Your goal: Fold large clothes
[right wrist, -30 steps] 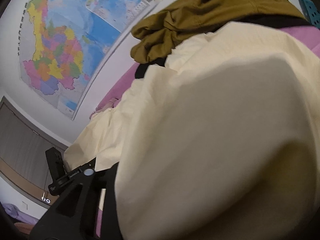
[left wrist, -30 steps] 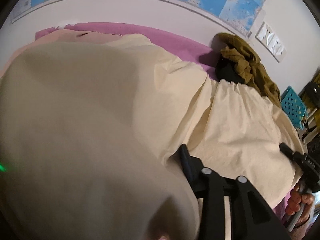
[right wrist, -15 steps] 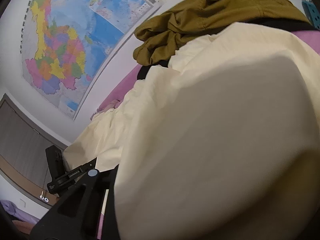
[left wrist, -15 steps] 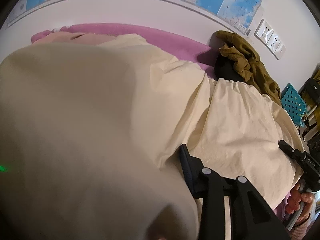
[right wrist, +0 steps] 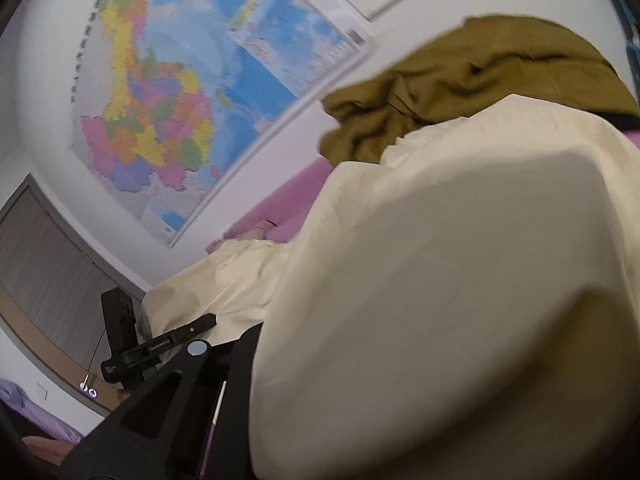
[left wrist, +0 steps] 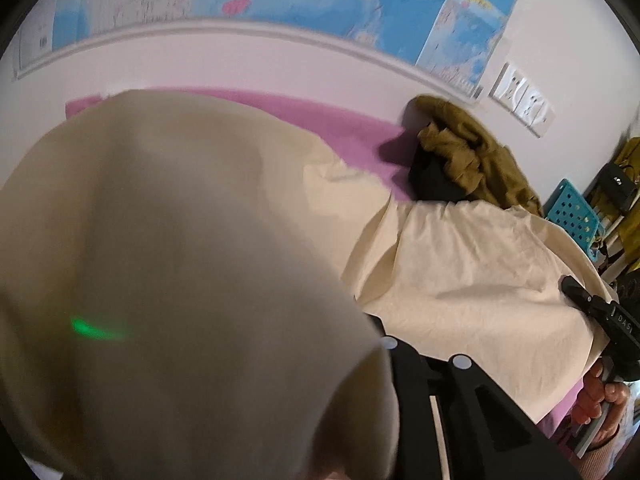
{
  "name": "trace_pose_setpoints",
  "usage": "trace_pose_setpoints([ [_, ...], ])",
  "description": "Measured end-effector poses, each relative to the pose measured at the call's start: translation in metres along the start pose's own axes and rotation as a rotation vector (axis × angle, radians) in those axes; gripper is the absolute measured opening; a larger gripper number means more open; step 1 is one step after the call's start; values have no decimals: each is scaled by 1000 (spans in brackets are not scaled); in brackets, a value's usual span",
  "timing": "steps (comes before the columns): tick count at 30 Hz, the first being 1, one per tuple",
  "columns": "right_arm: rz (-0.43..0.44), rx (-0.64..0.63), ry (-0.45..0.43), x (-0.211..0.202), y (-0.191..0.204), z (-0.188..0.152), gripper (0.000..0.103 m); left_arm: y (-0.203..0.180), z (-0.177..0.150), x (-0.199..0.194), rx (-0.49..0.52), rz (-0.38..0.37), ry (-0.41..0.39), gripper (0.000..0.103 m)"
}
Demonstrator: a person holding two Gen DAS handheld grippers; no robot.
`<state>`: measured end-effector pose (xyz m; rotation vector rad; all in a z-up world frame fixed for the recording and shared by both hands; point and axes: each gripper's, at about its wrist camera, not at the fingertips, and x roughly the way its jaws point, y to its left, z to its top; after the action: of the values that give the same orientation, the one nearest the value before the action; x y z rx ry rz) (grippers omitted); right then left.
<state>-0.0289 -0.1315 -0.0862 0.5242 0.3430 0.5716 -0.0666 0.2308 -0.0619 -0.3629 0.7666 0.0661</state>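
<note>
One big cream garment [left wrist: 460,264] spread across one bed in a pink cover [left wrist: 328,124]. One olive-brown garment [left wrist: 476,152] bunched by the wall, one black piece [left wrist: 430,180] under it. Two maps: a large one [right wrist: 160,120], a smaller one [right wrist: 280,52]. One teal perforated crate [left wrist: 572,212]. Two tongs: left [right wrist: 160,346], right [left wrist: 600,316].

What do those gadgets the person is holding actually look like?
Each hand-held gripper is matte black plastic with angular struts. The left hand-held gripper shows two round pale studs on its frame; the right hand-held gripper carries small white lettering on a flat bar and has a pale grey trigger-like handle. The person's right hand wraps that handle, with a pinkish ribbed sleeve cuff behind it.
</note>
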Motion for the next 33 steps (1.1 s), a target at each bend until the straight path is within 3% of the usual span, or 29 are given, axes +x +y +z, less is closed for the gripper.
trace_pose_setpoints([
  [4, 18, -23, 23, 0, 5, -6, 11, 7, 1, -22, -3, -31, -45, 17],
  [10, -59, 76, 134, 23, -28, -30, 41, 27, -25, 19, -32, -27, 115, 29],
  [12, -55, 106, 145, 29, -33, -35, 59, 27, -31, 24, -31, -46, 124, 44],
  [13, -46, 121, 145, 32, -35, -36, 59, 25, -32, 25, -27, -61, 126, 47],
  [14, -37, 120, 147, 35, -36, -36, 53, 22, -32, 26, -24, -76, 121, 55],
  [15, -27, 115, 140, 37, -36, -36, 41, 19, -30, 28, -14, -79, 118, 57],
  [16, -16, 119, 133, 39, -36, -35, 37, 15, -29, 30, -2, -68, 117, 57],
  [17, -13, 114, 126, 39, -34, -34, 27, 12, -27, 31, 4, -50, 114, 51],
  [18, -8, 102, 112, 37, -30, -32, 20, 11, -25, 30, 1, -39, 110, 36],
  [20, 8, 80, 94, 32, -23, -26, 15, 15, -20, 24, -8, -28, 99, 22],
  [24, 19, 9, 58, 20, 6, -8, 12, 18, -9, 4, -14, -52, 49, 14],
  [33, 62, -135, -13, 2, 65, 27, 11, 16, 28, -50, 26, -82, -69, 13],
])
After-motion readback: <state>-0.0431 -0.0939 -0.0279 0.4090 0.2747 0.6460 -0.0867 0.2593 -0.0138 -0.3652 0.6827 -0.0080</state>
